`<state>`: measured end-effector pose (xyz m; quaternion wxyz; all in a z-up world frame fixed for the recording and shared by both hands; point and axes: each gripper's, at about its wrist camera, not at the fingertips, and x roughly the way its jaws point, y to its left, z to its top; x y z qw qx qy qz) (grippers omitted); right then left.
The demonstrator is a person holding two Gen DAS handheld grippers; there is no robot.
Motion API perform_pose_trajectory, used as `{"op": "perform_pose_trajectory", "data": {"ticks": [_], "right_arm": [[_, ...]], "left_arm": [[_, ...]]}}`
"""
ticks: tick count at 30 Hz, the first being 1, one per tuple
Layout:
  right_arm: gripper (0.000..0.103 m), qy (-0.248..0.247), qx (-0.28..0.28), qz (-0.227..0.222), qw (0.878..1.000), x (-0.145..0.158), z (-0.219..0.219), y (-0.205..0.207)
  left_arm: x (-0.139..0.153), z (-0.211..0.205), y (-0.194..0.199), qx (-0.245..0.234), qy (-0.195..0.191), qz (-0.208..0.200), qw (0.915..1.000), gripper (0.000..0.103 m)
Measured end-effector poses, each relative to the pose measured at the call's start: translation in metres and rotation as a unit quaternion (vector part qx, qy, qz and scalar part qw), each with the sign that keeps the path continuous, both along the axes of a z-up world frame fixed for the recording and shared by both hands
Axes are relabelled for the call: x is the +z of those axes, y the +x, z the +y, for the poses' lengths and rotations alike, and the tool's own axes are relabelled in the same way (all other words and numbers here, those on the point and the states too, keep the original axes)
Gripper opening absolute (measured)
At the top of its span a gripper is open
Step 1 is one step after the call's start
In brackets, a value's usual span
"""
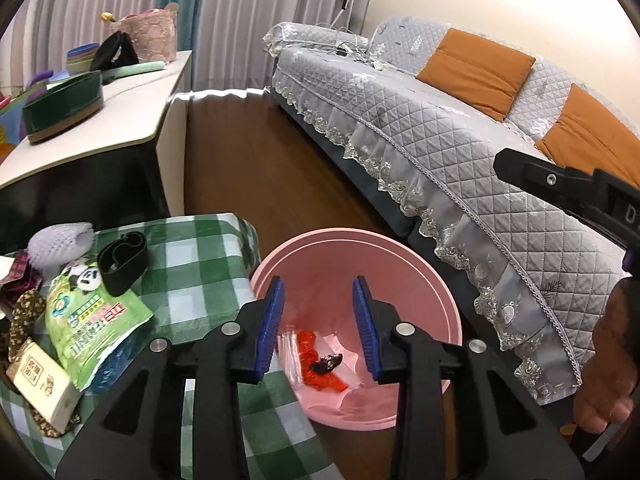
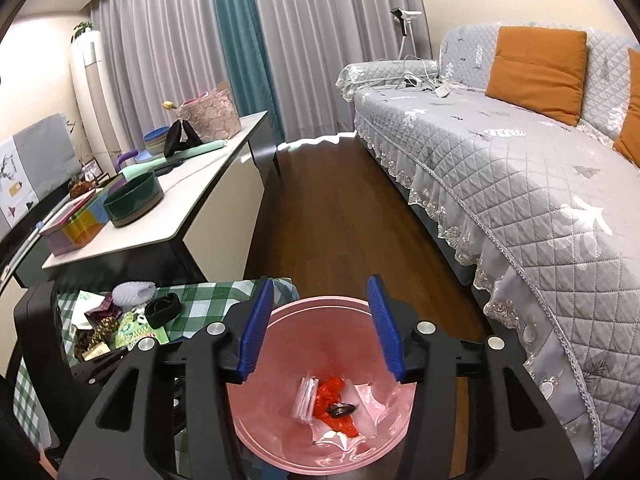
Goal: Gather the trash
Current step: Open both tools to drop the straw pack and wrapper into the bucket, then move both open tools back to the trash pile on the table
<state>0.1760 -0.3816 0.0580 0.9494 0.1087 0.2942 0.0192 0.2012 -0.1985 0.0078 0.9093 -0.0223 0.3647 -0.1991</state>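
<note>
Both grippers, left (image 1: 318, 330) and right (image 2: 322, 330), hang parted and empty over the pink bin (image 2: 256, 436). Red wrapper (image 2: 334, 408) and clear scraps are in. The green packet (image 1: 90, 326) and clutter wait on the checked cloth (image 1: 192, 256).

A grey quilted sofa (image 2: 520, 184) with orange cushions (image 2: 536, 72) fills the right; a white desk (image 2: 192, 200) carrying a green round tin (image 2: 134, 200) stands upper left.

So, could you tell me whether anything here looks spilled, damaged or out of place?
Nothing looks spilled or broken. The red wrapper and other scraps lie inside the pink bin. The only untidy spot is the green checked cloth, where a green panda packet, a black band and other bits remain heaped.
</note>
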Motion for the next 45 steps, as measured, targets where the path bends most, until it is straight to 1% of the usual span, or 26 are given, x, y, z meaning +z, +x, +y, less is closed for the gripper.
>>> {"op": "perform_pose_trajectory", "data": {"ticks": [6,12,20,24,28,32,36,39,42,45], "right_arm": [[0.05,0.008,0.007,-0.004,1.0,0.005,0.008,-0.001],[0.05,0.017,0.025,-0.013,0.999,0.014,0.031,-0.004],[0.049,0.026,0.056,-0.03,0.998,0.026,0.069,-0.008],[0.047,0.025,0.073,-0.034,0.996,0.027,0.088,-0.008],[0.045,0.029,0.088,-0.028,0.995,0.023,0.106,-0.001],[0.043,0.027,0.1,-0.022,0.994,0.017,0.122,0.006],[0.043,0.026,0.11,-0.012,0.994,0.009,0.138,0.014],[0.043,0.021,0.121,-0.004,0.992,0.001,0.152,0.023],[0.043,0.02,0.13,0.007,0.991,-0.009,0.166,0.033],[0.043,0.02,0.138,0.016,0.99,-0.017,0.178,0.042]], "left_arm": [[0.011,0.019,-0.015,0.004,0.005,-0.011,0.9999,0.035],[0.024,0.046,-0.033,0.021,0.006,-0.023,0.9995,0.034],[0.047,0.098,-0.054,0.048,0.014,-0.044,0.9978,0.034],[0.06,0.131,-0.057,0.067,0.019,-0.056,0.996,0.034],[0.067,0.166,-0.056,0.094,0.025,-0.064,0.9932,0.034],[0.062,0.197,-0.051,0.128,0.017,-0.066,0.9894,0.034],[0.043,0.225,-0.045,0.162,0.019,-0.058,0.985,0.034],[0.028,0.247,-0.038,0.193,0.006,-0.042,0.9803,0.034],[0.019,0.264,-0.034,0.216,0.006,-0.043,0.9755,0.034],[0.009,0.284,-0.03,0.241,-0.004,-0.031,0.9699,0.034]]}}
